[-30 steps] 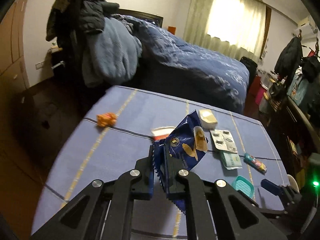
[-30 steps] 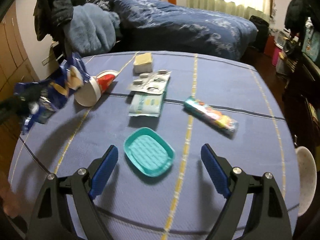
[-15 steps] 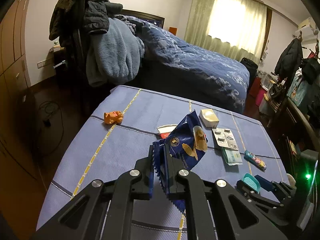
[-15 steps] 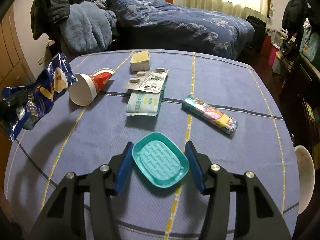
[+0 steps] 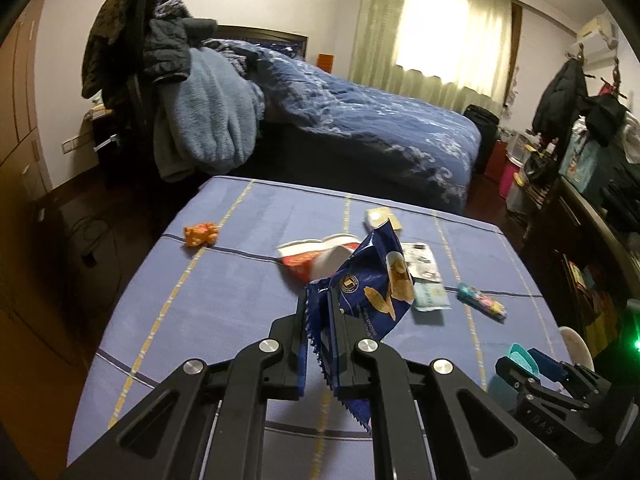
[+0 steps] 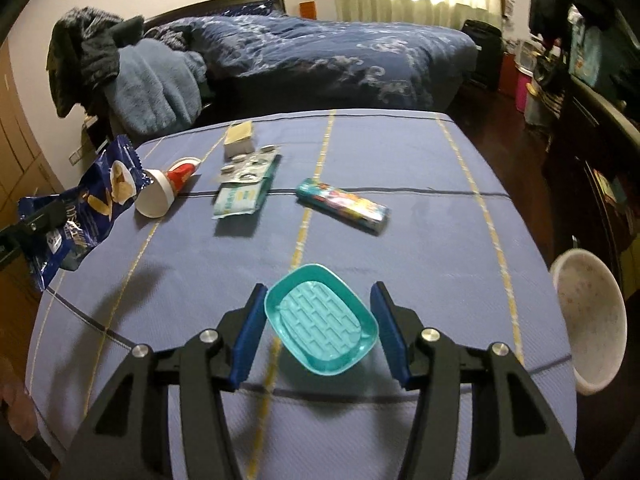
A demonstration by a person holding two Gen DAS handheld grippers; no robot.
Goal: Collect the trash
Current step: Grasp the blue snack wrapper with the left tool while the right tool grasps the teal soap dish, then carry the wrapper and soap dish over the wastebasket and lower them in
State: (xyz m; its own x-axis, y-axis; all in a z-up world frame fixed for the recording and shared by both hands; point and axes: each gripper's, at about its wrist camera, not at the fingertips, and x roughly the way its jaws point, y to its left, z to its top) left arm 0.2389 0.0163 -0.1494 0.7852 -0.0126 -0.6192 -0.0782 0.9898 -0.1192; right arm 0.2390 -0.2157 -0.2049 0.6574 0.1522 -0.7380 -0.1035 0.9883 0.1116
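A blue snack bag [image 5: 372, 292] hangs crumpled between the fingers of my left gripper [image 5: 318, 308], which is shut on its lower edge above the blue-clothed table [image 5: 224, 288]. The right wrist view shows that bag [image 6: 92, 208] at the left edge. My right gripper [image 6: 319, 292] is shut on a teal soap dish [image 6: 322, 318], pads against both its sides, and the dish is tilted just above the cloth. From the left wrist view, the right gripper [image 5: 532, 364] and the dish [image 5: 520, 354] appear at the lower right.
On the table lie a tipped red-and-white paper cup [image 6: 164, 192], a blister pack [image 6: 248, 168], a wipes packet [image 6: 240, 198], a colourful tube [image 6: 344, 206], a small box [image 6: 239, 136] and an orange wrapper [image 5: 201, 234]. A white bin [image 6: 588, 320] stands off the right edge.
The right gripper's jaws came in from wide apart onto the teal dish and raised it off the cloth. Both grippers drew back from the table; the left kept its bag.
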